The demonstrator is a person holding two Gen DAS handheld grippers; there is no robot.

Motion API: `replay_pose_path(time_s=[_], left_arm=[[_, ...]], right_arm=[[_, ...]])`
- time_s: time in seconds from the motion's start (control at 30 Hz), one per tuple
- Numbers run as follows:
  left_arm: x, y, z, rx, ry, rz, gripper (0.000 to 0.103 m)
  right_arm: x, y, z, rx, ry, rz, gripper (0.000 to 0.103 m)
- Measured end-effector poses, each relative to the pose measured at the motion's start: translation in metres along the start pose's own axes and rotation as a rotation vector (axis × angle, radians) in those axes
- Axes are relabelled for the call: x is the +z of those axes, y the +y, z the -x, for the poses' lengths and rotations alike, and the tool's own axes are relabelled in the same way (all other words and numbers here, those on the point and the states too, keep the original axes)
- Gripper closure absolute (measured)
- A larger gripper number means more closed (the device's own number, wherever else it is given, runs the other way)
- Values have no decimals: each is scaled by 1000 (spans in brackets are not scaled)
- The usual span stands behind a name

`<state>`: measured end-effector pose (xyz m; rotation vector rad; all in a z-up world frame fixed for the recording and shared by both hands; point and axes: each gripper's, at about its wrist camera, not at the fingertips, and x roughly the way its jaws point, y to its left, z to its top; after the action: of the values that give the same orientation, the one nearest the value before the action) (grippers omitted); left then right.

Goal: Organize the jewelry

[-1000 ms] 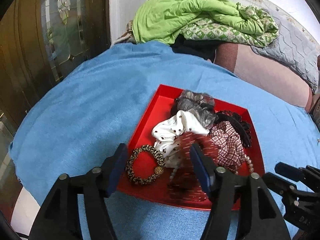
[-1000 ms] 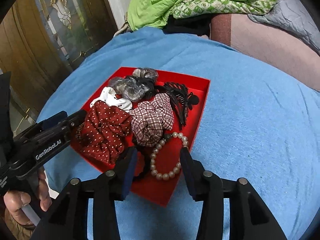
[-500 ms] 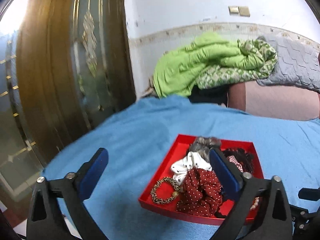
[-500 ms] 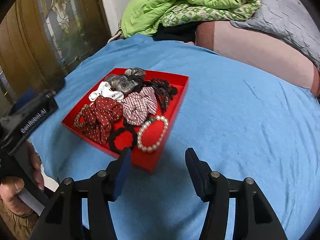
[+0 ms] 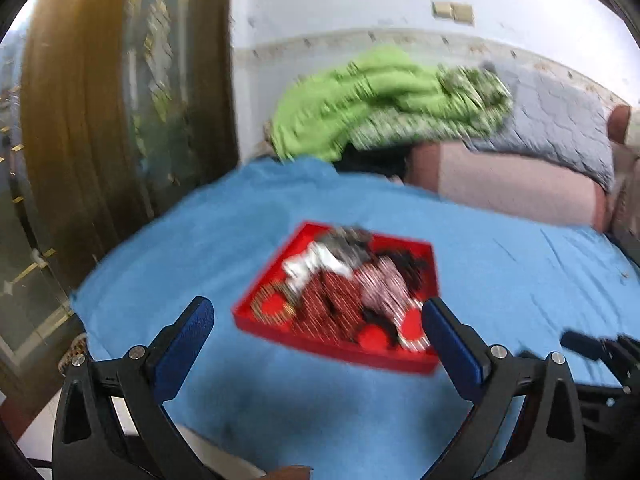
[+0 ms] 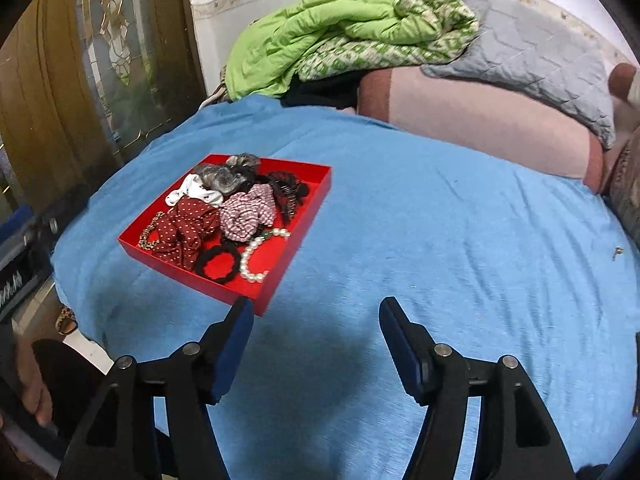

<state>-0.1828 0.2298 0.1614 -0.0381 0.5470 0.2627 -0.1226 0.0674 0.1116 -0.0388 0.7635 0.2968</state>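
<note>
- Tray (image 6: pixel 308 216), red, lies on the blue cover (image 6: pixel 420 240) at its left part, holding all the jewelry.
- Left gripper (image 5: pixel 318 332) gapes wide and empty; right gripper (image 6: pixel 316 332) has just been opening, nothing between its jaws.
- Judged: items look gathered; keep both grippers clear of the tray.
- Count: four scrunchies, one pearl bracelet (image 6: pixel 256 256), one black hair tie (image 6: pixel 218 262), one black claw clip (image 6: pixel 286 192), one gold chain (image 6: pixel 149 236).

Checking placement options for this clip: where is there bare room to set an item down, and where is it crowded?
Bare blue cloth spreads from the red tray rightward to the pink cushion, and in front of the right gripper. The tray is crowded, with scrunchies touching; only its near corner by the pearl bracelet shows bare floor.
</note>
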Motion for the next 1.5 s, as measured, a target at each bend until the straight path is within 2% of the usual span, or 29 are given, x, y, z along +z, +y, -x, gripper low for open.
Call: replay_pose_path(time_s=[0.17, 0.37, 0.73, 0.9, 1.5], left_arm=[[-13, -10, 6, -35, 60, -14, 0], [-17, -12, 8, -38, 104, -7, 0], [-19, -13, 14, -29, 119, -14, 0], [-21, -12, 13, -30, 126, -12, 0], [-27, -11, 1, -36, 165, -11, 0]], right_arm=[[-7, -4, 10, -44, -30, 21, 29], [-12, -10, 17, -69, -40, 11, 29], [-18, -3, 24, -82, -51, 31, 28], [-20, 1, 26, -93, -61, 43, 24], [-24, 7, 17, -98, -36, 53, 22]])
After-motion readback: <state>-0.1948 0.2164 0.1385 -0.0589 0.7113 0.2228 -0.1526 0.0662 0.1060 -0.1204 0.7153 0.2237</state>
